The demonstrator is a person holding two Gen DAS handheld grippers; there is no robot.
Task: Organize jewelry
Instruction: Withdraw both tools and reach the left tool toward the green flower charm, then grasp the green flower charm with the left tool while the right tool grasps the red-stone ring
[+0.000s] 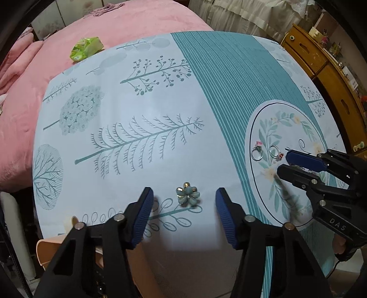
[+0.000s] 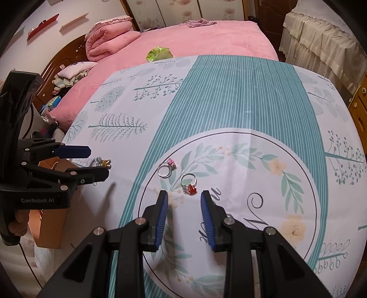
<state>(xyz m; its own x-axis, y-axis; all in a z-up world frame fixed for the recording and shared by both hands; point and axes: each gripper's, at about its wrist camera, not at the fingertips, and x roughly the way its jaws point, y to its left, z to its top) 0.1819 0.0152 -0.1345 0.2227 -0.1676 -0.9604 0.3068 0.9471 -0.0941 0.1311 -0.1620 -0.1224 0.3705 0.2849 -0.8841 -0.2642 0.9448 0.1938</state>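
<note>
Blue-padded left gripper (image 1: 184,215) hangs over the flower brooch (image 1: 188,194), jaws apart and straddling it, nothing pinched. Best to sink squarely so both pads meet the petals. Over to the right wrist view: right gripper (image 2: 184,217), jaws apart and empty, faces the red-stone ring (image 2: 189,183) on the counter (image 2: 240,103), pink-stone ring (image 2: 167,168) just beyond.

place: home bedroom
bed: pink plush bedspread (image 2: 206,39), folded pink quilt (image 2: 107,39) at a carved wooden headboard (image 2: 66,62)
work surface: table under a tree-print tablecloth (image 1: 128,128), just beside the bed
furniture: wooden drawer cabinet (image 1: 321,59) with small clutter on top
other: frilled cream fabric cover (image 2: 321,39); wardrobe doors with a flower pattern (image 2: 183,9)
</note>
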